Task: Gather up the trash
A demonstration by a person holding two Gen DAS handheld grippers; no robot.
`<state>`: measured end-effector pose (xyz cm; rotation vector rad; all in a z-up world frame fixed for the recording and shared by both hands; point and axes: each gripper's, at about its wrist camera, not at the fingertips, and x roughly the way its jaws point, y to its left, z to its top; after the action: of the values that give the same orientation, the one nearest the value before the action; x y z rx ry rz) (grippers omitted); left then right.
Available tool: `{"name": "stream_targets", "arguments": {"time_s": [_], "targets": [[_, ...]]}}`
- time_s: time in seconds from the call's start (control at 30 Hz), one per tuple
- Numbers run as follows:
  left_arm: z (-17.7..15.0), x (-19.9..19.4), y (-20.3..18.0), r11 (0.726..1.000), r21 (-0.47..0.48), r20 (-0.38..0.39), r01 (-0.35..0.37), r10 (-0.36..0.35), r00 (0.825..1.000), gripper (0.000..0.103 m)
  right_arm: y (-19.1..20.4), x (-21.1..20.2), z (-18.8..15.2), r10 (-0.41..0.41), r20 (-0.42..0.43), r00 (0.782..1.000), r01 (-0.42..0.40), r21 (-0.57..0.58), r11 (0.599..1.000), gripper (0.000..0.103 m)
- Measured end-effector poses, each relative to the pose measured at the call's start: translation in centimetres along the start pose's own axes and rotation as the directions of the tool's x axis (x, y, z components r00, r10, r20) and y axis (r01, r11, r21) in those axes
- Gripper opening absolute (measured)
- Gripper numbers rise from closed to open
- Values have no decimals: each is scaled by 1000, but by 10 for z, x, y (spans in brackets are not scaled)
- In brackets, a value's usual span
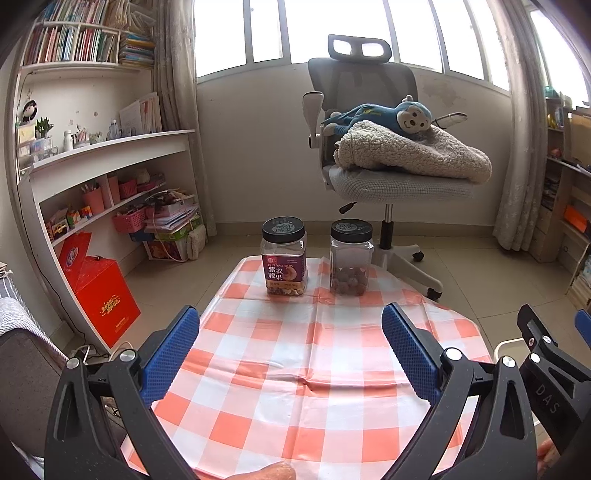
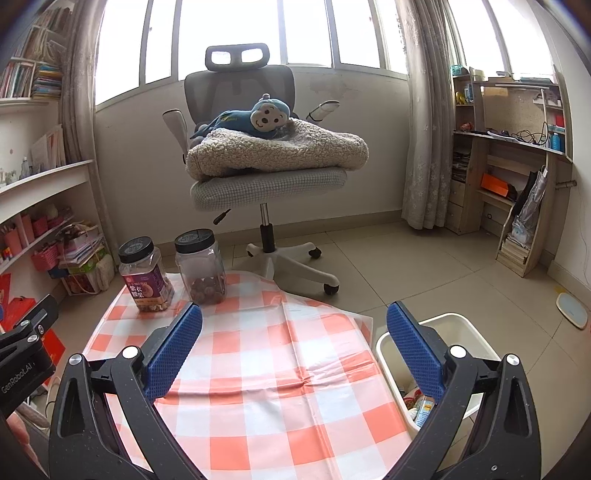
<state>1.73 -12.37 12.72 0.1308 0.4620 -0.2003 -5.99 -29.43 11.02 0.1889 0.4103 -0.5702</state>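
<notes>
Checked cloth covers the surface, both hand-held grippers, left and right, spread and empty, trash showing only in the bin beside it, so a careless sweep could topple the two jars.

Blown-out daylight from the windows, soft shadows, sharp focus, fisheye-bent edges.

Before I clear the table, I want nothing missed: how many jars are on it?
2, both at the far edge of the checked cloth: the purple-labelled jar on the left and the clear jar just to its right. None seem hidden.
</notes>
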Motion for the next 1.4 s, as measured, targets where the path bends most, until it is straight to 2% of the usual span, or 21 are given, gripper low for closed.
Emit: {"name": "stream_targets", "arguments": {"time_s": [1.4], "targets": [[-3, 6, -9, 1000, 5, -25, 17, -17, 1000, 96, 1, 3, 1, 9, -8, 1000, -9, 1, 1000, 96]]}}
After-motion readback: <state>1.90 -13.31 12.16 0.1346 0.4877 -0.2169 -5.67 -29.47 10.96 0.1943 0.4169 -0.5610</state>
